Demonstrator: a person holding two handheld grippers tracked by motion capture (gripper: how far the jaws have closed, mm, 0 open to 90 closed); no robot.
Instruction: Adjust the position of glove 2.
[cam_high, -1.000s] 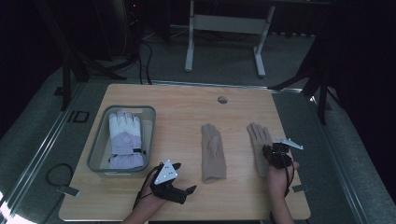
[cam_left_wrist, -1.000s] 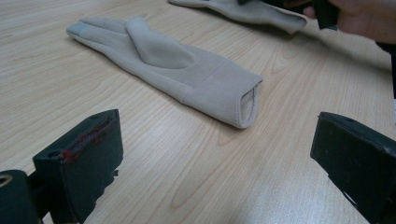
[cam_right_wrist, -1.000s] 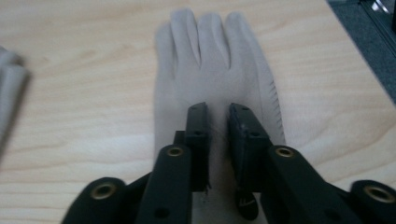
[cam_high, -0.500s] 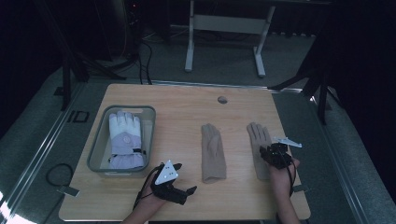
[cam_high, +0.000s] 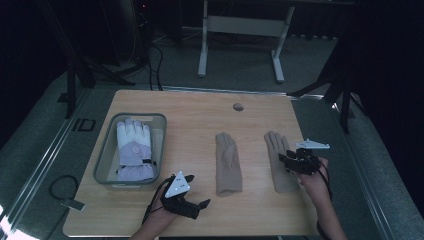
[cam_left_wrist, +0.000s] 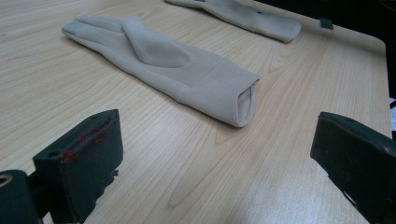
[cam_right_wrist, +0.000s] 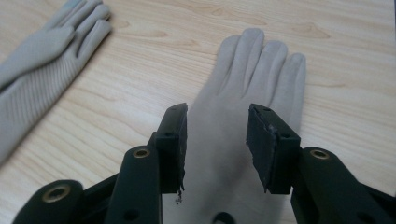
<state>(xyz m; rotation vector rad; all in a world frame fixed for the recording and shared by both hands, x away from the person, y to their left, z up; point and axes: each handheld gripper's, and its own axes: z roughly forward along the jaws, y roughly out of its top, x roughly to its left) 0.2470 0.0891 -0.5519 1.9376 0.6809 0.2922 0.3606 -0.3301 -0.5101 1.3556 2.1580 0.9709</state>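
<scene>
Two beige knit gloves lie flat on the wooden table. The left glove (cam_high: 227, 162) (cam_left_wrist: 177, 65) (cam_right_wrist: 42, 65) has its cuff toward the person. My right gripper (cam_high: 285, 161) (cam_right_wrist: 216, 135) hovers just over the palm of the right glove (cam_high: 274, 144) (cam_right_wrist: 254, 70) (cam_left_wrist: 243, 14). Its jaws have just been opening and stand apart, with the glove lying flat below them and nothing pinched. My left gripper (cam_high: 201, 204) (cam_left_wrist: 219, 158) rests near the table's front edge, wide open and pointed at the left glove's cuff.
A clear plastic bin (cam_high: 106, 150) at the left holds a white and lavender ski glove (cam_high: 133, 150). A small round hole (cam_high: 238, 106) sits near the table's far edge. Table legs and cables stand on the dark floor behind.
The right gripper's jaws opened, and it rose off the right glove and drew back slightly. The glove stayed flat on the table. The left gripper kept still.
</scene>
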